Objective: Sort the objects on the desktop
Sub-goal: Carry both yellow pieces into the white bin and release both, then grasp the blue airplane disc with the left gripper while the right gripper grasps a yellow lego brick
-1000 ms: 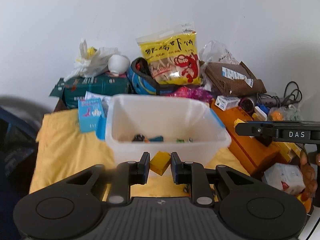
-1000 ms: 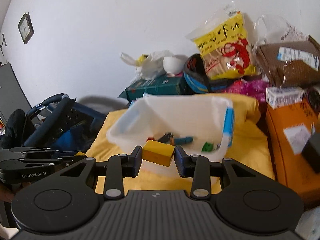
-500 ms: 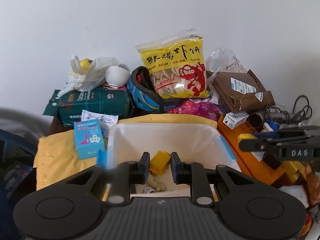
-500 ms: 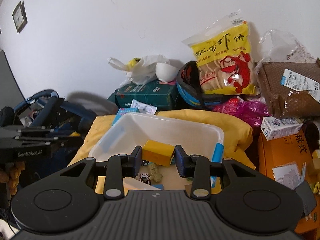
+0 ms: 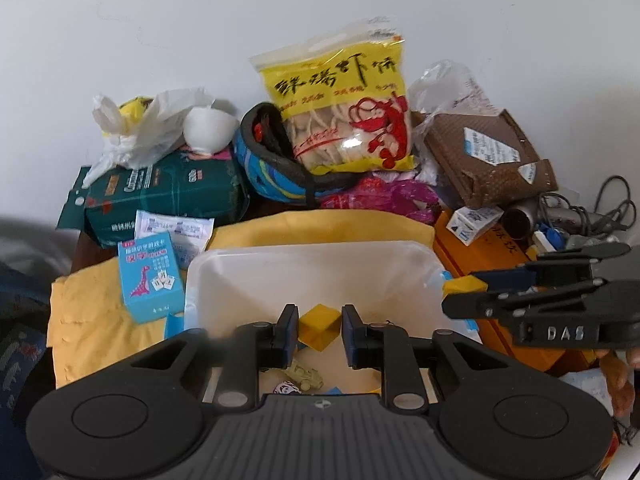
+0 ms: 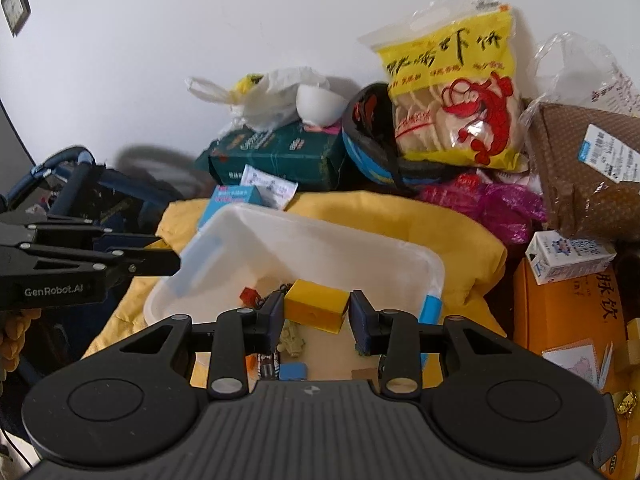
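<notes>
Two yellow blocks [image 5: 319, 327] [image 6: 316, 311] between jaws hide the bin [image 6: 320, 236] floor.

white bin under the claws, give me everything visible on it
The white bin is a translucent plastic tub, rectangular with rounded corners and a rolled rim, open-topped, with light blue latch pieces at its ends. It sits upright on a yellow cloth. Small toys and blocks lie on its floor. The left claw and right claw hang over it, each holding a yellow block; neither visibly touches it. A blue card box stands beside it.
</notes>
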Demonstrator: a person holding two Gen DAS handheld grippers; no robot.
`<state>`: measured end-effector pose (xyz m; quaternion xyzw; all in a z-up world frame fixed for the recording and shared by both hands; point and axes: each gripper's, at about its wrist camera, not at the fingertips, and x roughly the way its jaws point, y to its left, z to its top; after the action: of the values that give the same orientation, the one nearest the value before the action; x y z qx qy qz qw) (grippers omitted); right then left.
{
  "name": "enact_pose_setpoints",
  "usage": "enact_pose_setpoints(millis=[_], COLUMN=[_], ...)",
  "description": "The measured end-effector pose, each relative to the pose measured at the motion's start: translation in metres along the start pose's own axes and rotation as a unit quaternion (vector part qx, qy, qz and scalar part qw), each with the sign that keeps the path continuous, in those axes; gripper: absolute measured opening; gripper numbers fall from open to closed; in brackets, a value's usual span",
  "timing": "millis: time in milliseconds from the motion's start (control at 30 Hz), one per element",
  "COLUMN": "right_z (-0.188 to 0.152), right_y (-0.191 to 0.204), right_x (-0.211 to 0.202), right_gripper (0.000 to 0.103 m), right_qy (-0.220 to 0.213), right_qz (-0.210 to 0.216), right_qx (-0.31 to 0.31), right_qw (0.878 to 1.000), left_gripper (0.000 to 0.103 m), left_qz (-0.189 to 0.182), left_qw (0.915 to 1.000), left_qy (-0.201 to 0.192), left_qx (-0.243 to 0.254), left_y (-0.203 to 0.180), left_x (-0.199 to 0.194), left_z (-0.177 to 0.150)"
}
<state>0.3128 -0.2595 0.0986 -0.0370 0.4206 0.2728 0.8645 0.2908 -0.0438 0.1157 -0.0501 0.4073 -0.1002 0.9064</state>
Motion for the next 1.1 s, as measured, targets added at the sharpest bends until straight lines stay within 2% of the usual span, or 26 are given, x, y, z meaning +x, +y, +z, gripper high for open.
enact_pose_setpoints(millis=[33,100,167,300,433,567,733,800,1000,1100], right_z=[0.0,0.002,0.001,-0.009,-0.036,-0.089,-0.162,-0.183,-0.211,-0.215], right_y=[0.0,0.001,0.002,0.002,0.002,0.015,0.046,0.061,0.071,0.072], right_x=[0.003,0.011,0.015,0.014,0.005,-0.002,0.012,0.016,0.042,0.047], right_gripper=[0.039,0.046,0.06,0.064,0.065,0.065,0.062,0.062,0.06,0.057], right_qy=[0.005,0.012,0.011,0.005,-0.009,-0.019,-0.006,-0.015,0.009,0.009], right_qz=[-0.002,-0.011,-0.019,-0.017,-0.009,0.001,-0.016,-0.029,-0.033,-0.031], right_qx=[-0.001,0.0,-0.006,-0.015,-0.009,-0.025,-0.049,-0.069,-0.031,-0.022], right_qw=[1.0,1.0,1.0,1.0,1.0,1.0,0.999,0.997,0.999,0.999], left_gripper=[0.051,0.059,0.059,0.059,0.059,0.059,0.059,0.059,0.059,0.059], left_qz=[0.005,0.024,0.03,0.026,0.029,0.037,0.042,0.045,0.05,0.049], left_qw=[0.9999,0.9996,0.9995,0.9995,0.9989,0.9983,0.998,0.998,0.9968,0.9969], left_qy=[0.004,0.002,-0.005,-0.011,-0.029,-0.039,-0.031,-0.009,0.012,-0.001], left_qx=[-0.008,-0.014,-0.001,0.013,0.022,0.025,0.035,0.044,0.061,0.062], left_y=[0.001,0.002,0.002,0.009,0.017,0.023,0.018,0.014,0.004,0.001], left_x=[0.004,0.008,0.008,0.003,-0.009,-0.021,-0.023,-0.016,-0.002,0.001], left_z=[0.0,-0.001,-0.006,-0.027,-0.069,-0.129,-0.205,-0.227,-0.259,-0.262])
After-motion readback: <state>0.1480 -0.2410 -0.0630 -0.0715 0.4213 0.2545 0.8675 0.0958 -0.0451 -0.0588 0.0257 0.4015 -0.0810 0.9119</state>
